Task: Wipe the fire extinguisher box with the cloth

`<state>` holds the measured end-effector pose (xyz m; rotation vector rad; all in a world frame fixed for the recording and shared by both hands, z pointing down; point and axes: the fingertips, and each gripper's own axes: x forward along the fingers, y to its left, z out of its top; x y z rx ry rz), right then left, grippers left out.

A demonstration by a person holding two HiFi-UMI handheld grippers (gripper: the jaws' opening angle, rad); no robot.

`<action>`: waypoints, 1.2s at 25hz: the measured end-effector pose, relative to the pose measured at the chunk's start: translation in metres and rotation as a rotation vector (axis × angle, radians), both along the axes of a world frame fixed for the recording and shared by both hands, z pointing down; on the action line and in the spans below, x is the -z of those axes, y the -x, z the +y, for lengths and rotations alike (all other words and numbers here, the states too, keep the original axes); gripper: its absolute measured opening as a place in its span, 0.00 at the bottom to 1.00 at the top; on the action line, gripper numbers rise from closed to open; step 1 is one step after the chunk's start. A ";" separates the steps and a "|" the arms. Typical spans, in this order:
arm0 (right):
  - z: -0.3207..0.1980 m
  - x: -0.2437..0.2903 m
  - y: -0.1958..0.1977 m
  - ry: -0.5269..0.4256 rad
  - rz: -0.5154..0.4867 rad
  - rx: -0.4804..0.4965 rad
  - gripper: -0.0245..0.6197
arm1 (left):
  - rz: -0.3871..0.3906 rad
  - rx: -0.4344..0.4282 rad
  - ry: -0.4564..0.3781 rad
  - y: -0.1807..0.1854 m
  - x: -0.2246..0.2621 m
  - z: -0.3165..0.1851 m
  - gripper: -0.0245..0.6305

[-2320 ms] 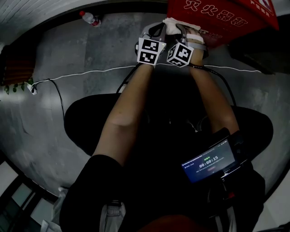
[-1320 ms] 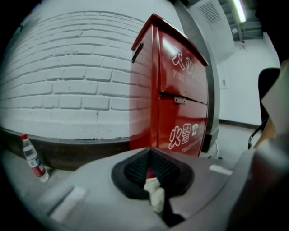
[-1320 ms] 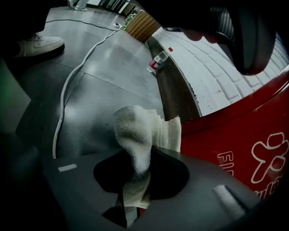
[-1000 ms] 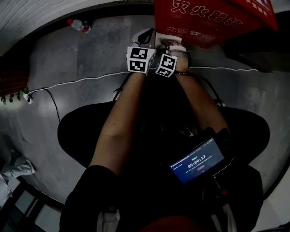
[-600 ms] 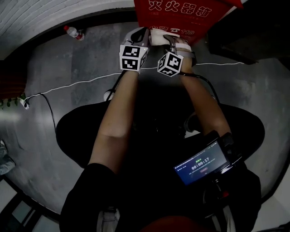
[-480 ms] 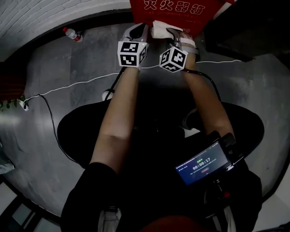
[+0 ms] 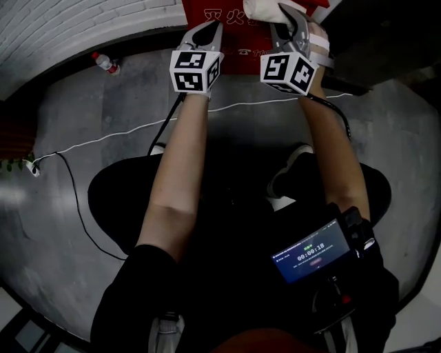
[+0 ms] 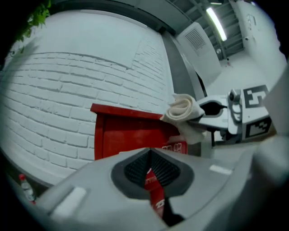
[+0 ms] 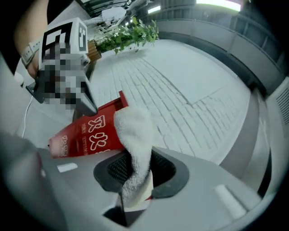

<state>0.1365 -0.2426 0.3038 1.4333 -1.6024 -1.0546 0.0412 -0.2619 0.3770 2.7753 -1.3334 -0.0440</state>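
two grippers are up in front of the red fire extinguisher box, which stands against a white brick wall.

the right gripper has its jaws pressed in on the cloth. the white terry fabric is pinched between the ribbed pads and sticks out past the tips in a thick folded wad. just beyond that wad, a little to the gripper's left, is the box front with its white characters. from the left gripper view the cloth sits at the box's top right corner, right at the top edge, but i can't tell whether it actually touches the metal. in the head view the same gripper is the one further forward, with the cloth bunched beyond its tips over the red panel.

the left gripper has its jaws drawn together, the pads meeting at the tips with nothing between them. only a sliver of the red box shows through the slot behind them. it points at the box's front face, low of the top edge, and sits beside the right gripper, apart from the cloth. in the head view it is level with the box's lower edge.

behind and to the left of the left gripper, a plastic bottle lies on the floor by the wall.
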 end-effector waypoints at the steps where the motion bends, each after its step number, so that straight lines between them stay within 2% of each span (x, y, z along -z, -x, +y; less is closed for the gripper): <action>1: 0.001 0.012 0.000 -0.025 0.004 -0.002 0.19 | 0.005 0.001 -0.005 -0.001 0.005 -0.001 0.04; 5: -0.010 0.019 0.002 -0.079 0.095 -0.014 0.19 | 0.014 -0.002 -0.010 -0.009 0.012 -0.002 0.04; 10: -0.034 -0.018 0.010 -0.055 0.210 -0.021 0.19 | -0.009 -0.016 0.000 -0.012 0.001 -0.006 0.04; 21: -0.054 -0.072 0.009 0.068 0.223 -0.020 0.19 | -0.076 -0.035 0.011 -0.022 -0.024 -0.018 0.04; 30: -0.050 -0.154 0.003 0.213 0.243 -0.006 0.19 | -0.070 -0.028 0.071 -0.028 -0.069 -0.019 0.04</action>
